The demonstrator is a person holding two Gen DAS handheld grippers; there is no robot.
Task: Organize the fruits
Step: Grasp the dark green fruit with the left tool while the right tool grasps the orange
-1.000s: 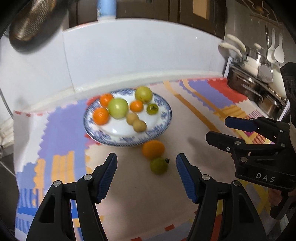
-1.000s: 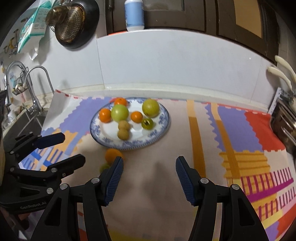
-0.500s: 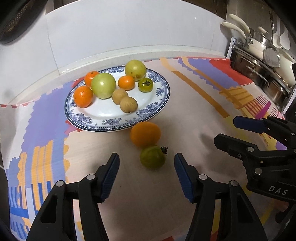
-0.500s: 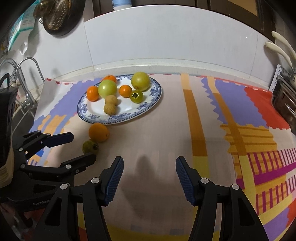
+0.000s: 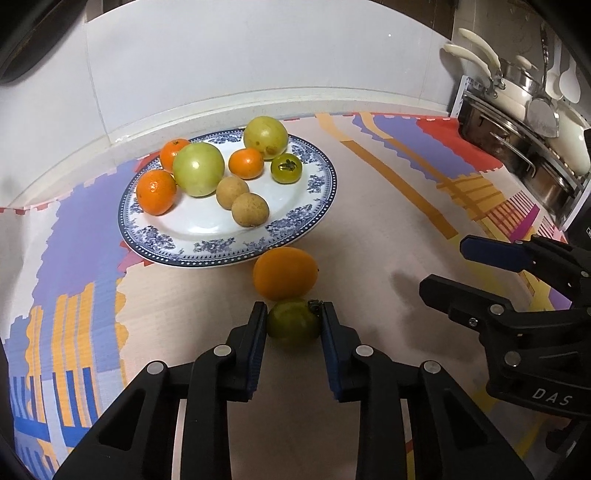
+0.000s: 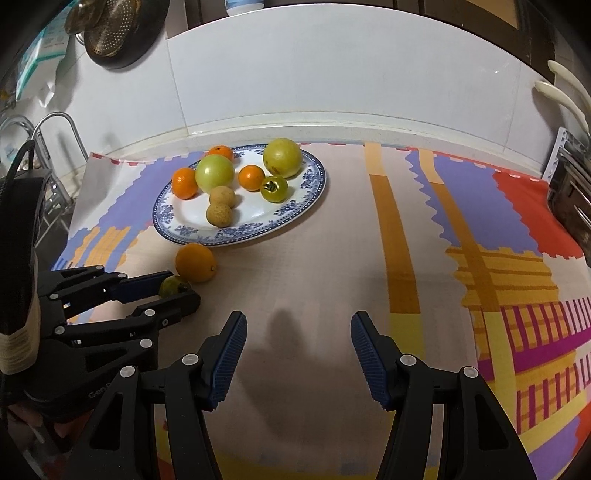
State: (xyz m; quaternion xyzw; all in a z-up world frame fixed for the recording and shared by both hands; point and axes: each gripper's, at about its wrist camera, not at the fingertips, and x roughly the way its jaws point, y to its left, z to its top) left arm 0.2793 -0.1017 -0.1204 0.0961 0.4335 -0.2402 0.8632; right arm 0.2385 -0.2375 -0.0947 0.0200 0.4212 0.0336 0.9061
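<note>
A small green tomato (image 5: 293, 323) lies on the patterned mat just in front of a loose orange (image 5: 285, 272). My left gripper (image 5: 293, 314) is closing on the tomato, its blue pads pressing both sides. In the right wrist view the same tomato (image 6: 171, 286) shows between the left gripper (image 6: 181, 286) fingers, with the orange (image 6: 195, 263) beside it. Behind them, a blue-and-white plate (image 5: 221, 254) holds several fruits: oranges, green ones and two brown ones. My right gripper (image 6: 299, 321) hangs open over bare mat, to the right of the tomato.
Steel pots and ladles (image 5: 517, 122) stand at the far right edge. A sink with a tap (image 6: 55, 147) is at the left. A white backsplash wall closes the back, with a strainer (image 6: 110, 33) hanging on it.
My left gripper sank and came forward to the green tomato, then its jaws closed from wide apart onto it. The right gripper lowered slightly and stayed open.
</note>
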